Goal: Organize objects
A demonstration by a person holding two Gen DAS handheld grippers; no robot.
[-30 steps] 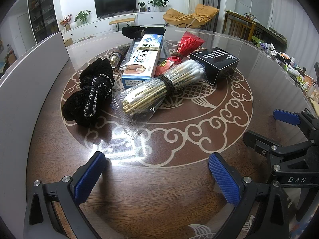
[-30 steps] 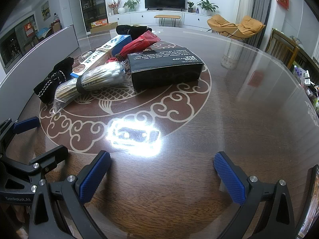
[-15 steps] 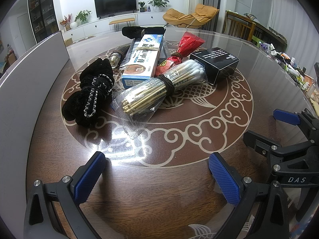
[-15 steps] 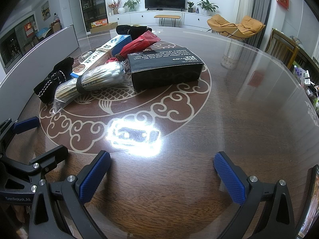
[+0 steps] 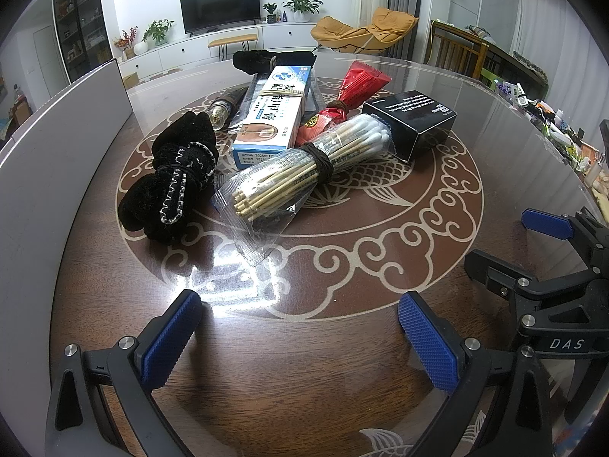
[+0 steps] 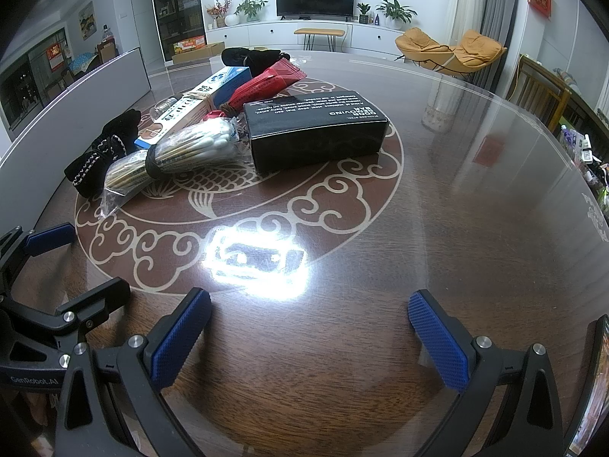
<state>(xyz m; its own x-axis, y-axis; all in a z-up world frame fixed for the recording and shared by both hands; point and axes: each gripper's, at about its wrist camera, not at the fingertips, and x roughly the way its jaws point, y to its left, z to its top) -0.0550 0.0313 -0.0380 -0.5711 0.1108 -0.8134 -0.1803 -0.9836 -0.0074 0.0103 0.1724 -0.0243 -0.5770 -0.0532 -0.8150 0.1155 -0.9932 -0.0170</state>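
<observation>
Lying heaped at the centre of the tabletop (image 5: pixel 380 400), the items to be sorted crowd together: cotton swab bundle (image 5: pixel 304 163) in its clear sleeve touching the black box (image 5: pixel 415 123), with the toothpaste carton (image 5: pixel 272 114), red packet (image 5: pixel 356 87) and black velvet pouch (image 5: pixel 173 181) beside. Left tongs (image 5: pixel 300 337) and right tongs (image 6: pixel 310 337) rest apart and empty, well short of the heap, presumably poised before a first pick.

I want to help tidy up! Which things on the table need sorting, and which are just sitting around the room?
To sort: black velvet pouch, cotton swab bundle, toothpaste box, red packet, black box.

Just around: TV, orange chairs, potted plants.
</observation>
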